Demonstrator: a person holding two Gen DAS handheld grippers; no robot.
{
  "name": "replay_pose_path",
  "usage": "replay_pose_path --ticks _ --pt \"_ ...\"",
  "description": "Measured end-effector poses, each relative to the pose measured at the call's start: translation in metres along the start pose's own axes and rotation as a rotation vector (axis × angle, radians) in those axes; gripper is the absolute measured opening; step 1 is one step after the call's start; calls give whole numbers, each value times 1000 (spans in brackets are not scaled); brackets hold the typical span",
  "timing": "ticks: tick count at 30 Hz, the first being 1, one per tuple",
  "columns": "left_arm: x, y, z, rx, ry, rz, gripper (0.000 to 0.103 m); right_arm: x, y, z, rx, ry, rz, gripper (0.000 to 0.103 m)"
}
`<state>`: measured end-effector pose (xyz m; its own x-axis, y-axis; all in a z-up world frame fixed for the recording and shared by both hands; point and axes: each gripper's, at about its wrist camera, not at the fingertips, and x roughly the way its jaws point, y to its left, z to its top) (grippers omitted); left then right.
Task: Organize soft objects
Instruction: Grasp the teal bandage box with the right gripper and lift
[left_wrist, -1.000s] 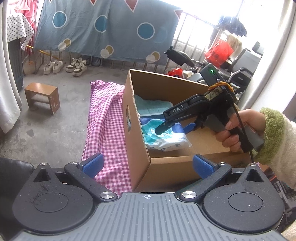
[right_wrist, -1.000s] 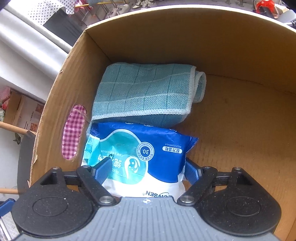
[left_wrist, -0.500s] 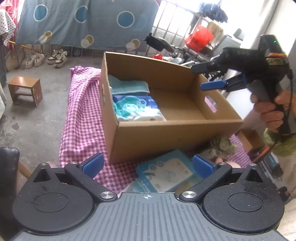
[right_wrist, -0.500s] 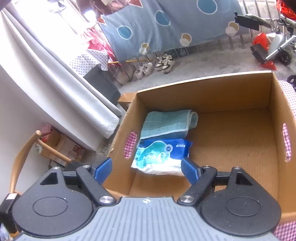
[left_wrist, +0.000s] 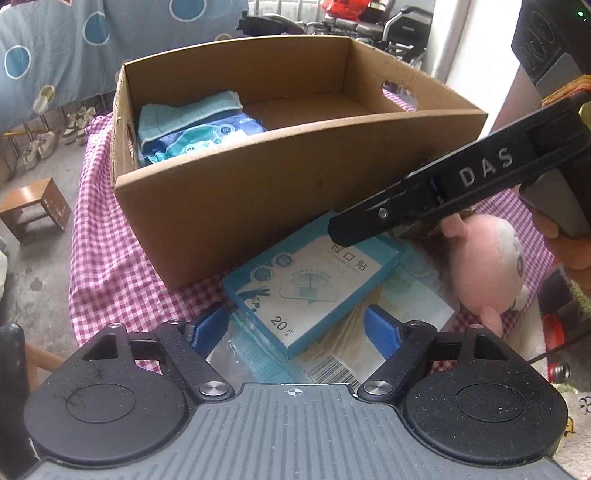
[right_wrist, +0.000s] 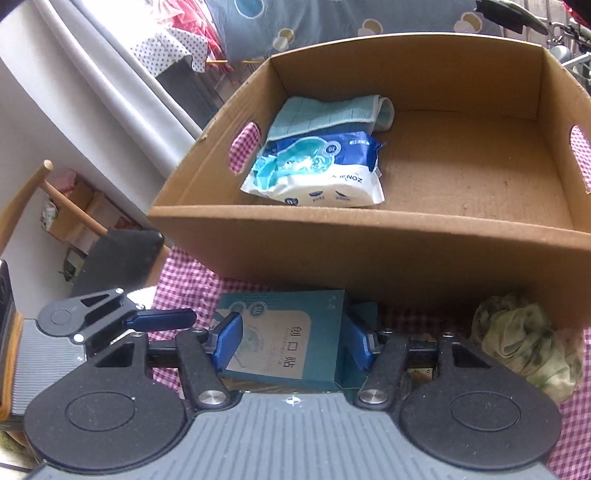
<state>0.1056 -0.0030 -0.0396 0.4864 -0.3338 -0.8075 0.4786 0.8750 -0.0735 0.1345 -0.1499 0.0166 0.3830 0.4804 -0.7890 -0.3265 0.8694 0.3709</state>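
Right gripper (left_wrist: 461, 192) arm carries raised letters "DAS". Teal box (left_wrist: 314, 284) on the surface in front of the carton: "创口贴" printed near its top, "20" plus a small unreadable character at its lower corner; the same "创口贴" reads on it in the right wrist view, and a barcode label (left_wrist: 332, 373), digits unreadable, lies under it. Wipes pack (right_wrist: 317, 170) inside the carton: "30" in a circle, brand seen upside down, roughly "ZONSEN"; other print too small.

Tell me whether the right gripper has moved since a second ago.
Yes. The right gripper has pulled back out of the cardboard box, away from the wipes pack, and now straddles the bandage box.
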Motion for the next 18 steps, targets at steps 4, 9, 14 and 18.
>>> replay_pose_path --ticks 4,9,14,18 --pt "8 2 0 0 9 7 76 11 1 -5 -28 23 -31 60" --pt "14 3 -1 -14 16 -1 69 23 -1 -3 -28 46 -35 56" --pt "12 1 -2 -15 5 1 69 22 3 -5 -40 31 -47 55" --pt "-3 -1 -1 -3 -32 15 69 5 9 -5 -40 -7 -40 54"
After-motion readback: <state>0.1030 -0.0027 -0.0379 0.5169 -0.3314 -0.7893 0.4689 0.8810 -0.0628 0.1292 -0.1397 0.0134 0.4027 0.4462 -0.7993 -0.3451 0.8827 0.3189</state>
